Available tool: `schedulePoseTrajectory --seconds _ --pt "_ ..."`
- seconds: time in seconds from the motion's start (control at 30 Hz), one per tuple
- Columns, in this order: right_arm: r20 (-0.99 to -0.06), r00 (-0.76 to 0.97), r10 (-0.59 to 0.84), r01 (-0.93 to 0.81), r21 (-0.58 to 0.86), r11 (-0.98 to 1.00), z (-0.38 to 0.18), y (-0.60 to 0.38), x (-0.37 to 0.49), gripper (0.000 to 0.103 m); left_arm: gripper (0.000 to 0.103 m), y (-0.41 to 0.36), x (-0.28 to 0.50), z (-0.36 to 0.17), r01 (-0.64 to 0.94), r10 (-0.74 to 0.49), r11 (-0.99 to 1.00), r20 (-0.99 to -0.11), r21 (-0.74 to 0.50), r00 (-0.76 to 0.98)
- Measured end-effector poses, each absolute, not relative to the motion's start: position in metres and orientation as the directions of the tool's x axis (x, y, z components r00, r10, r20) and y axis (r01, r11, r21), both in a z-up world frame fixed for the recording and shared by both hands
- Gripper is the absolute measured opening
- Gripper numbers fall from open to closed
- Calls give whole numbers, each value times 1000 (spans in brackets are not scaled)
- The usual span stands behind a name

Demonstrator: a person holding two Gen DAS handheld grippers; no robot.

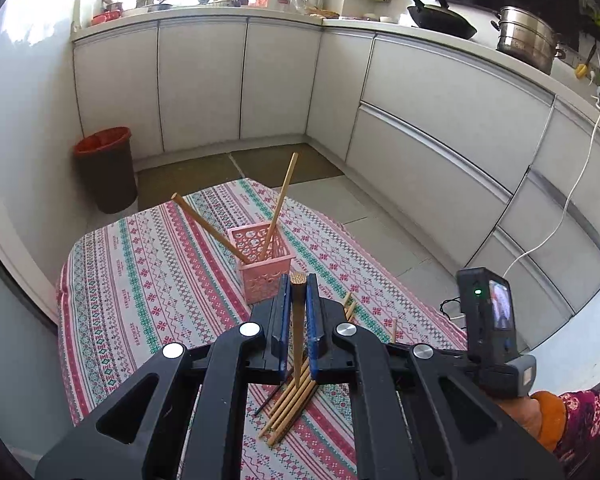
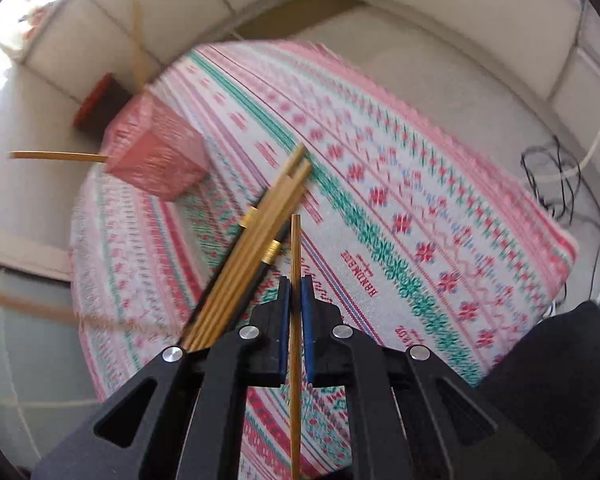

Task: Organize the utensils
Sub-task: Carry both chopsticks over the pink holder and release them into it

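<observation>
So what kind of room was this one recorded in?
A home kitchen, most likely: white cabinets run under an L-shaped counter holding a black wok and a steel steamer pot. The work happens on a low table under a patterned cloth.

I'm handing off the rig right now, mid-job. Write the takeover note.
Left gripper: shut on one wooden chopstick.
Right gripper: shut on another thin wooden chopstick.
Pink perforated plastic basket stands on the patterned tablecloth.
Done: two chopsticks lean in the basket.
Left: drop both held ones in, then the loose chopstick pile.
</observation>
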State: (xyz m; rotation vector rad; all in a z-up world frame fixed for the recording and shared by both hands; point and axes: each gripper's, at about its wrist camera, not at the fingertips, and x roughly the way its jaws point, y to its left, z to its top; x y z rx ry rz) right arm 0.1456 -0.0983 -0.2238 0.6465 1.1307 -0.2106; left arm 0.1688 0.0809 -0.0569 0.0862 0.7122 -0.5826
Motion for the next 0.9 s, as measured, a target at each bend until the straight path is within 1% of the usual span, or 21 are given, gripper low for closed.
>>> schedulePoseTrajectory --seconds 0.13,0.27,0.53,0.73,0.9 --pt "-811 567 147 367 408 836 -166 -113 119 6 7 77 164 -45 523 -484 842 -610 -130 628" --pt "-744 658 115 315 411 855 -116 -128 115 6 6 74 168 -34 496 -485 854 -588 -158 647" --pt "-610 785 106 225 440 869 -22 -151 153 6 6 64 189 8 454 -476 873 -524 -180 707" --pt "-548 829 113 171 440 881 18 -152 198 6 6 54 219 41 427 -455 887 -477 -173 752" --pt "-526 843 111 137 411 901 33 -141 235 6 6 43 247 53 413 -425 901 -469 -135 774"
